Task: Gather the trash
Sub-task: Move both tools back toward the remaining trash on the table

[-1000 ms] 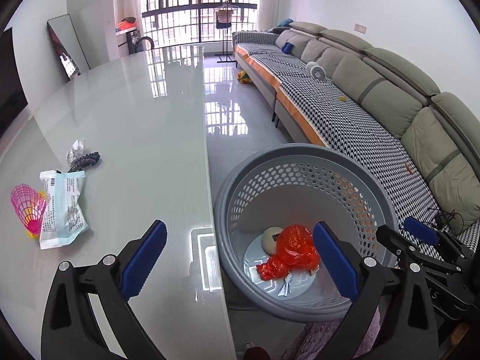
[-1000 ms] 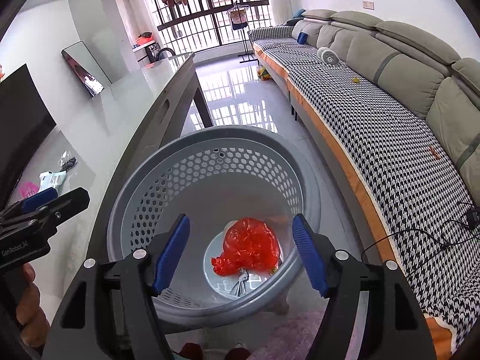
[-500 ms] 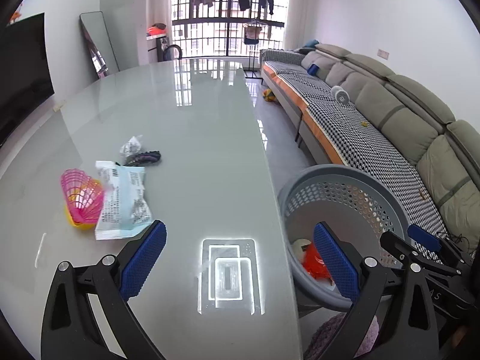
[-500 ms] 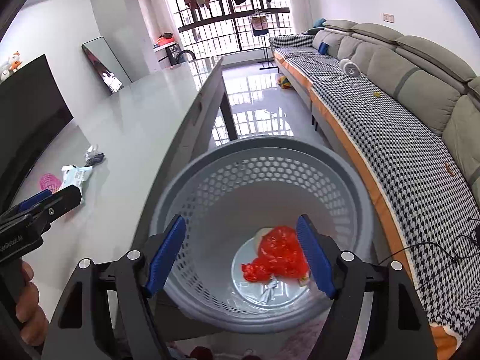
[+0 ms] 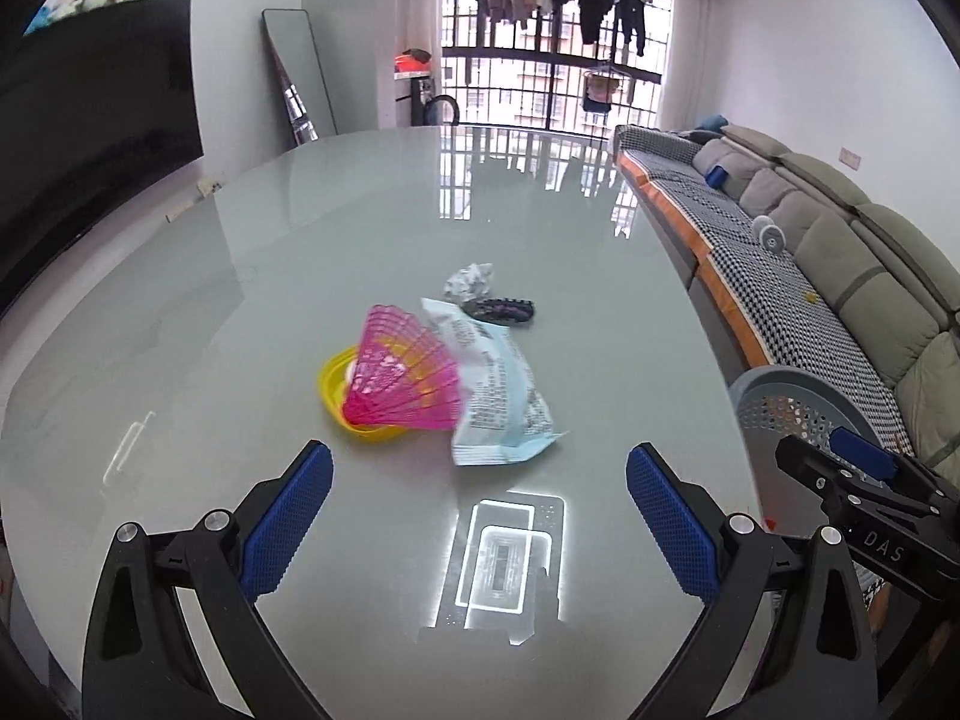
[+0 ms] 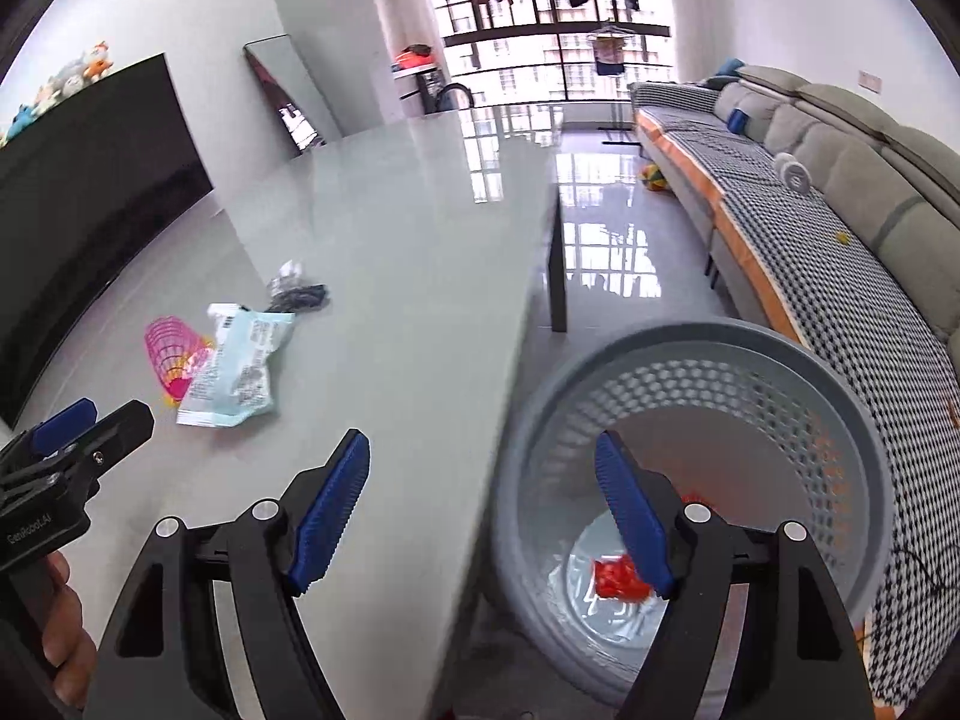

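one glossy table [image 5: 360,252] is seen, with one grey perforated basket [image 6: 840,420] just beside its edge on the floor. four pieces of trash are counted on the table: a pale blue wrapper [image 5: 498,390], a pink and yellow shuttlecock [image 5: 396,384] touching it, a dark wrapper [image 5: 504,310] and a crumpled foil scrap [image 5: 471,281] beyond. two grippers are held: the left gripper [image 5: 480,516] is spread wide above the table, aimed at the trash; the right gripper [image 6: 480,510] is spread over the table edge and basket rim. only in the right wrist view is the one red bag [image 6: 618,579] shown, lying in the basket.
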Demonstrator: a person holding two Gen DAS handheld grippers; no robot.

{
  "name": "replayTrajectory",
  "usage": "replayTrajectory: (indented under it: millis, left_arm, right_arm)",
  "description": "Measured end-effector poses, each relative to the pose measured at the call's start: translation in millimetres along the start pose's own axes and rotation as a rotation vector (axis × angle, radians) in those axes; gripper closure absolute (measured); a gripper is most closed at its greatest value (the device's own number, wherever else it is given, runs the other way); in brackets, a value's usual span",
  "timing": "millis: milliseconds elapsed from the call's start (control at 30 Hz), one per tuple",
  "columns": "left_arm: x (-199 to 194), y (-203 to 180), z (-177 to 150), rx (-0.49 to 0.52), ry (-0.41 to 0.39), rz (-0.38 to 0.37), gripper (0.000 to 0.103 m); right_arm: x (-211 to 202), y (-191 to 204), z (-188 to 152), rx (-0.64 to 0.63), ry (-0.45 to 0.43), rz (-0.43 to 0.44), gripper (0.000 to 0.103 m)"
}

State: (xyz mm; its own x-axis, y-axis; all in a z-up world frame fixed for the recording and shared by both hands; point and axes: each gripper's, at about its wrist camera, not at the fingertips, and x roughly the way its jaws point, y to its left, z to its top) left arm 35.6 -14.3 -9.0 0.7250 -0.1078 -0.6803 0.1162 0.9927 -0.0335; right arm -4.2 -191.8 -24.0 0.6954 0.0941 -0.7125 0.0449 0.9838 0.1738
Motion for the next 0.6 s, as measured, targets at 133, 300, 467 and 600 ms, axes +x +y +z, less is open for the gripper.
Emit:
replayTrajectory:
  millis: [133, 300, 467, 600]
  left_arm:
    - [1, 32, 2, -0.044, -0.001, 0.046, 0.006]
    - [4, 72, 0, -0.098, 0.002, 0.095, 0.006]
    - [8, 98, -1, -0.131, 0.007, 0.122, 0.006]
    - [10, 110, -2, -0.141, 0.012, 0.124, 0.006]
  right_arm:
    - [15, 35, 10, -0.056, 0.014, 0.038, 0.029]
    - [31, 79, 21, -0.132, 0.029, 0.079, 0.029]
    - [50, 116, 30, -0.193, 0.047, 0.111, 0.029]
    - [64, 133, 36, -0.206, 0.066, 0.135, 0.029]
